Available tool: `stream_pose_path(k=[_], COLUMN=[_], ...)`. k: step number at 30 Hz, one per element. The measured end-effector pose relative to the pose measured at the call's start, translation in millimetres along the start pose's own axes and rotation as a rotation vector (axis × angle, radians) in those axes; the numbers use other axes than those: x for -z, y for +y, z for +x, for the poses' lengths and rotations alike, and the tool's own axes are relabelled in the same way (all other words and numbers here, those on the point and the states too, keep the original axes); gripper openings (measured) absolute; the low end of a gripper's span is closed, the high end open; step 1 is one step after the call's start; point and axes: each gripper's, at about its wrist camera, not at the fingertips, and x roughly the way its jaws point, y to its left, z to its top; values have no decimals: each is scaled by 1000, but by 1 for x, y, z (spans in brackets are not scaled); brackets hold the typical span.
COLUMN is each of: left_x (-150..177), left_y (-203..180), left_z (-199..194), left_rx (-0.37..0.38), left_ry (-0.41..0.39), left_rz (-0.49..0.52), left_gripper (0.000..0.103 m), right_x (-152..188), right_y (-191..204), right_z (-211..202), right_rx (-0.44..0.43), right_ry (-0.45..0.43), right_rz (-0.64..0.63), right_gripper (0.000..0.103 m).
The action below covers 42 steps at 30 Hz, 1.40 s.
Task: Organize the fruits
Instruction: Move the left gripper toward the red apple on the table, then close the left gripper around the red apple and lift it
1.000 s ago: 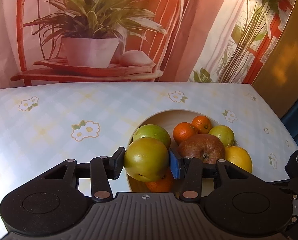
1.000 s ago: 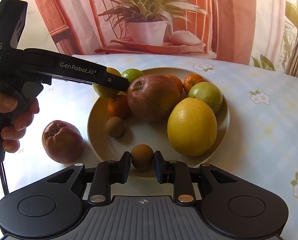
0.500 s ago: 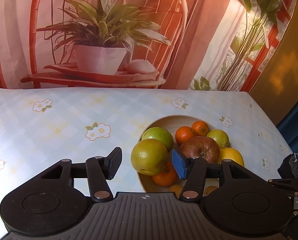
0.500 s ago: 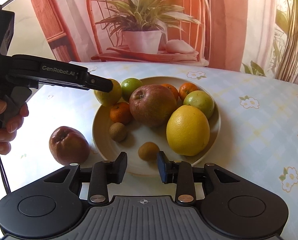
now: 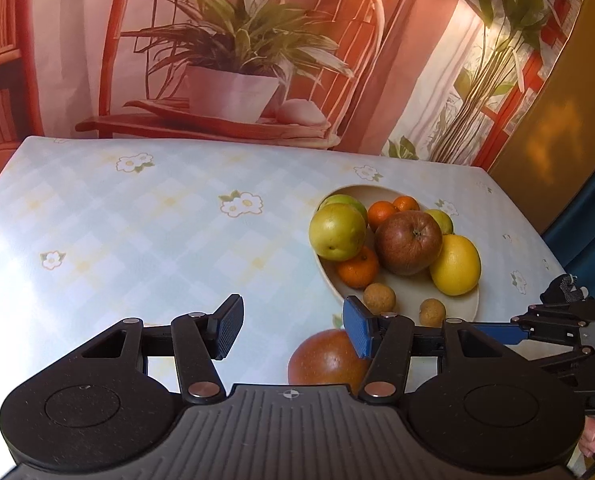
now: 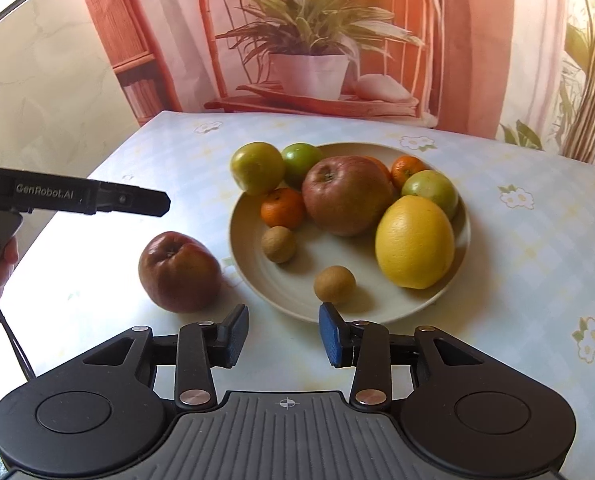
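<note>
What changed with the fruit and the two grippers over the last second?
The left gripper let go of the yellow-green apple at the plate's edge and drew back. The right gripper, its fingers just opening, released the small brown fruit onto the plate. The red apple on the table hasn't moved.

My left wrist camera looks forward and down over the table (image 5: pixel 137 232). My right one faces the plate (image 6: pixel 253 280) closer. Both share the plate.
</note>
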Motion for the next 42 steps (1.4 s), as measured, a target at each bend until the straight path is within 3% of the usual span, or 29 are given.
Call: stream_pose_path(k=[10, 20, 36, 42], left_x=[17, 27, 27, 26], left_y=[-1, 7, 12, 6], left_z=[5, 12, 13, 12], left_rx=[65, 129, 175, 180], left_ry=[25, 35, 39, 42], left_rz=[-70, -166, -159, -144], left_gripper=[57, 52, 48, 47], right_x=[-12, -17, -23, -17], right_y=[31, 46, 57, 51], right_z=[17, 34, 53, 44], right_rx=[-55, -110, -150, -148], right_ry=[57, 88, 73, 42], right_rz=[-167, -237, -230, -193], right_gripper=[48, 50, 57, 54])
